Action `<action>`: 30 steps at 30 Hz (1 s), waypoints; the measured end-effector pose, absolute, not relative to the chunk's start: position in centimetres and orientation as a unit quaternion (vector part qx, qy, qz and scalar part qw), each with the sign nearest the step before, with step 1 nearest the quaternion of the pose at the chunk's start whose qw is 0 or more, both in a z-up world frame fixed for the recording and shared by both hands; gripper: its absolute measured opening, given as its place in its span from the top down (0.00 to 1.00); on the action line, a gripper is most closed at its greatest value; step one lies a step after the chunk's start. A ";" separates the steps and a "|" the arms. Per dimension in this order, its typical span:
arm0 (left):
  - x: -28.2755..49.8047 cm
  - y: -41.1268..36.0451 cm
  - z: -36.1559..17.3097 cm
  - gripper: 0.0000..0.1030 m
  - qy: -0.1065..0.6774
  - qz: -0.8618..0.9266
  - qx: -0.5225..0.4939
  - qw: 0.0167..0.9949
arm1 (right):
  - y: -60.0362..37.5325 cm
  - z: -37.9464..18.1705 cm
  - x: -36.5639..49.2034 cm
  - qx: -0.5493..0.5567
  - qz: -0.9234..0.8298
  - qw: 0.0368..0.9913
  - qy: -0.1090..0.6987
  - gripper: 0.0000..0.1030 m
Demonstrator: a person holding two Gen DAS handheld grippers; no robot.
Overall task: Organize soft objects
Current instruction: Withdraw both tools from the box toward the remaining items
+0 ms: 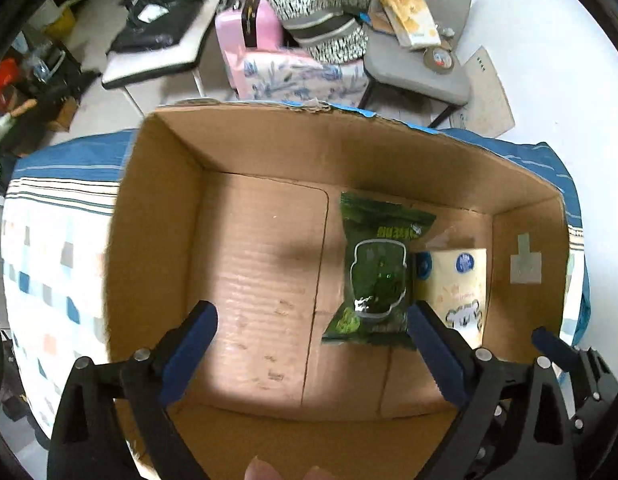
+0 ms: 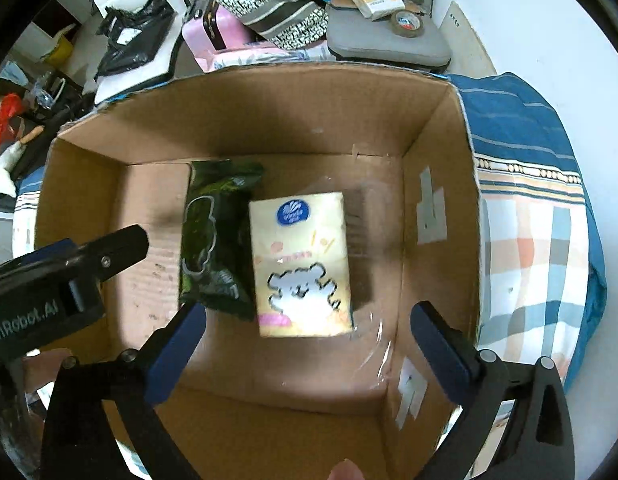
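Where cardboard box (image 2: 437,128) sits on striped bedding (image 2: 521,128), cluttered chairs (image 1: 421,76) behind; both grippers' fingers spread wide, empty.

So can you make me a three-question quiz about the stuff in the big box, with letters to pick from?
1. Where does the green packet lie?
A. On the bed cover
B. On the floor of the cardboard box, beside the yellow tissue pack
C. On the grey chair

2. How many packs lie in the box?
A. Two
B. Four
C. None

3. How does the right gripper stand?
A. Clamped on the tissue pack
C. Shut on nothing
B. Open above the box, holding nothing

Answers:
1. B, since both wrist views show the packet on the box floor with one edge against the tissue pack.
2. A, since only the green one and the yellow one are inside.
3. B, since its blue fingers stand wide apart above the pack and touch nothing.
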State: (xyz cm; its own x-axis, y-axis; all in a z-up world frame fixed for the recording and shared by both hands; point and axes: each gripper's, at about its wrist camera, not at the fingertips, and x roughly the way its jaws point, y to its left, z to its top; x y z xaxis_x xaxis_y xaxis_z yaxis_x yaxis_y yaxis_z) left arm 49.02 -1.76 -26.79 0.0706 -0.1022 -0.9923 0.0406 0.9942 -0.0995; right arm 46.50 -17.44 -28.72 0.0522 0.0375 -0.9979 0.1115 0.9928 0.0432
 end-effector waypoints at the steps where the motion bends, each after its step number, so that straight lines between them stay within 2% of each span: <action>1: 48.5 -1.6 -26.4 0.06 0.675 -0.049 -0.021 0.736 | -17.3 -28.2 45.9 0.053 -0.026 0.727 0.684 0.00; 8: 44.6 -0.4 -22.0 0.05 0.625 -0.047 0.001 0.779 | -16.3 -23.4 41.4 0.049 -0.030 0.760 0.648 0.00; 11: 42.7 0.0 -19.7 0.01 0.600 -0.050 0.013 0.798 | -15.9 -20.9 38.9 0.048 -0.034 0.774 0.630 0.00; 23: 35.2 2.8 -10.5 0.01 0.509 -0.071 0.041 0.857 | -13.9 -12.6 31.0 0.054 -0.049 0.822 0.565 0.00; 30: 30.7 4.1 -10.1 0.01 0.520 -0.077 0.040 0.850 | -13.9 -12.1 26.1 0.086 -0.044 0.819 0.566 0.00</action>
